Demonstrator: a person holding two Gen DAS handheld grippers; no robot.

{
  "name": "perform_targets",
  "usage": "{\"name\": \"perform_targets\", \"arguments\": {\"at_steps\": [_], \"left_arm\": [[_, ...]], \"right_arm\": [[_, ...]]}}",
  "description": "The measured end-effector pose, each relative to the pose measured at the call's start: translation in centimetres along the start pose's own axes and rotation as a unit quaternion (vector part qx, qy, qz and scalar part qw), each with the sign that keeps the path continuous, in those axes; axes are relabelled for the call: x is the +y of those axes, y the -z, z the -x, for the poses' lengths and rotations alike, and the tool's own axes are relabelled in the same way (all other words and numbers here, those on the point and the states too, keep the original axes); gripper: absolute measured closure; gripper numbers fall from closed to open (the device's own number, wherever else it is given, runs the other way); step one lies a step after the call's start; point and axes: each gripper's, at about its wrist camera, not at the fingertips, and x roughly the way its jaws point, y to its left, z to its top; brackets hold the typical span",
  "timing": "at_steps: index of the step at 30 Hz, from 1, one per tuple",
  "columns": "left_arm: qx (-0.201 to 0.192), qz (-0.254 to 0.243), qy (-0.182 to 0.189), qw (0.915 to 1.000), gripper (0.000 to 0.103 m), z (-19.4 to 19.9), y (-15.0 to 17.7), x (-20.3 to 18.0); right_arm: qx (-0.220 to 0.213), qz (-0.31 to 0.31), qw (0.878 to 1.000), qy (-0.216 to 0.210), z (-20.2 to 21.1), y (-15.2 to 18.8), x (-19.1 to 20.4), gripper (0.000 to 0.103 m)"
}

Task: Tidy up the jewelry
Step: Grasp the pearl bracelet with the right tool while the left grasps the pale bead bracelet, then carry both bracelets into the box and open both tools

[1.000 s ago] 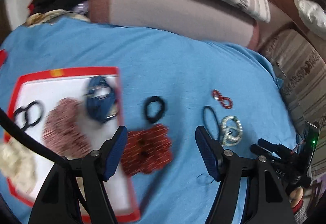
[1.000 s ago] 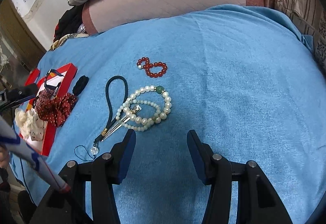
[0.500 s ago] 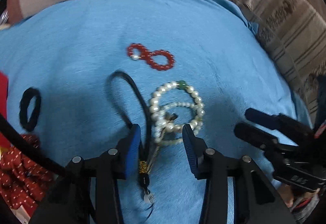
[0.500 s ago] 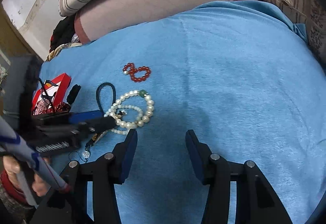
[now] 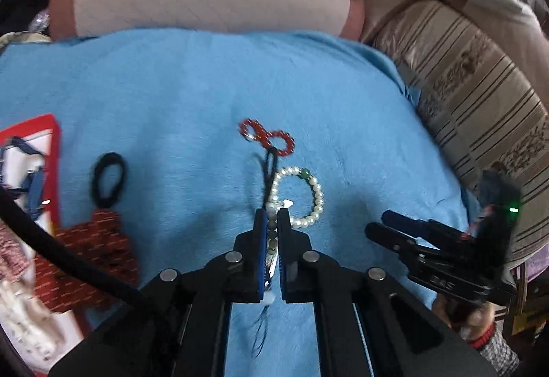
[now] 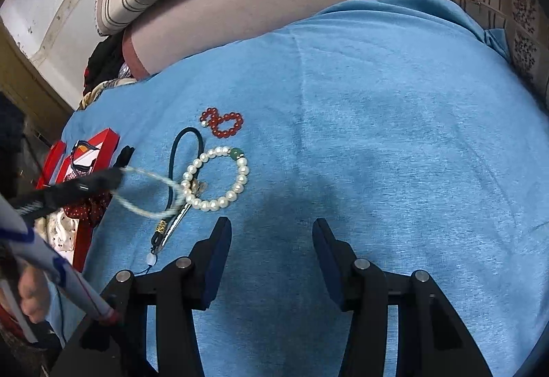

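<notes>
Blanket (image 6: 394,136), blue, covers the whole work surface, and everything here is placed from it. At its left edge sits a red-rimmed tray (image 6: 109,138); only the left wrist view shows the black hair tie (image 5: 108,179) and red dotted scrunchie (image 5: 92,256) just beside that tray. The right gripper (image 6: 271,239) hovers low over the blanket's near middle, its jaws apart with nothing between them. The left gripper (image 5: 272,222) has just closed its jaws onto a thin pale bead strand (image 6: 151,193), which the right wrist view shows stretched off the blanket. The pearl bracelet (image 6: 219,178) lies mid-blanket, the dark cord loop (image 6: 182,153) touching it, and the red bead bracelet (image 6: 223,124) just beyond. No writing is legible.
</notes>
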Motion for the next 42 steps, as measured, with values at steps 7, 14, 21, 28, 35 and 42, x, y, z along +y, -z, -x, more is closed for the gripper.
{"name": "perform_targets", "arguments": {"at_steps": [7,14,21,28,35,42], "left_arm": [[-0.031,0.017,-0.022,0.9991,0.098,5.7,1.8,2.7],[-0.063,0.040,-0.037,0.9965,0.098,10.7,4.2,5.3],[-0.099,0.064,-0.070,0.9906,0.098,16.2,5.8,9.2],[-0.120,0.084,-0.110,0.9830,0.098,20.2,6.8,13.6],[-0.121,0.089,-0.124,0.9807,0.098,21.8,6.4,16.4],[-0.112,0.086,-0.128,0.9817,0.098,21.3,4.9,18.6]], "right_arm": [[0.016,0.023,1.000,0.007,-2.9,-1.8,2.3,0.050],[0.032,0.054,0.996,0.060,-7.2,-3.7,4.8,0.083],[0.013,0.089,0.992,0.088,-4.8,-3.6,7.6,0.093],[-0.037,0.127,0.988,0.073,0.9,-3.3,12.1,0.093],[-0.055,0.160,0.985,0.019,4.5,-2.9,18.5,0.093],[-0.039,0.197,0.978,-0.053,4.1,-2.0,26.0,0.093]]}}
